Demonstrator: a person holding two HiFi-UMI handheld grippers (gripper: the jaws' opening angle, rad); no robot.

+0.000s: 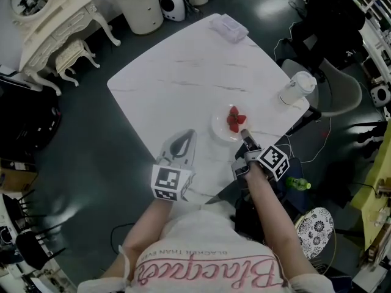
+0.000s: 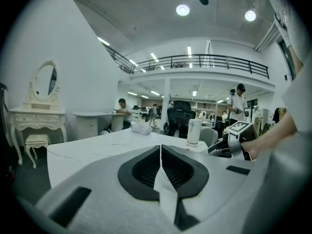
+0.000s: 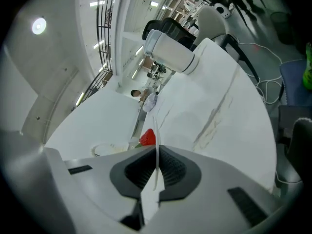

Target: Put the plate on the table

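Observation:
A small white plate (image 1: 220, 127) with red strawberries (image 1: 235, 119) lies near the front right edge of the white marble table (image 1: 183, 72). My right gripper (image 1: 244, 134) is shut on the plate's near rim. In the right gripper view the thin rim runs between the pads of that gripper (image 3: 157, 147), and a strawberry (image 3: 148, 138) shows just beyond them on the plate (image 3: 112, 126). My left gripper (image 1: 181, 142) hovers over the table's front edge, left of the plate. In its own view the left gripper (image 2: 161, 147) is shut with nothing in it.
A white lidded cup (image 1: 296, 88) stands at the table's right corner. A clear box (image 1: 229, 27) sits at the far corner. Chairs and cables crowd the floor to the right. A cream dressing table (image 1: 49, 17) stands far left.

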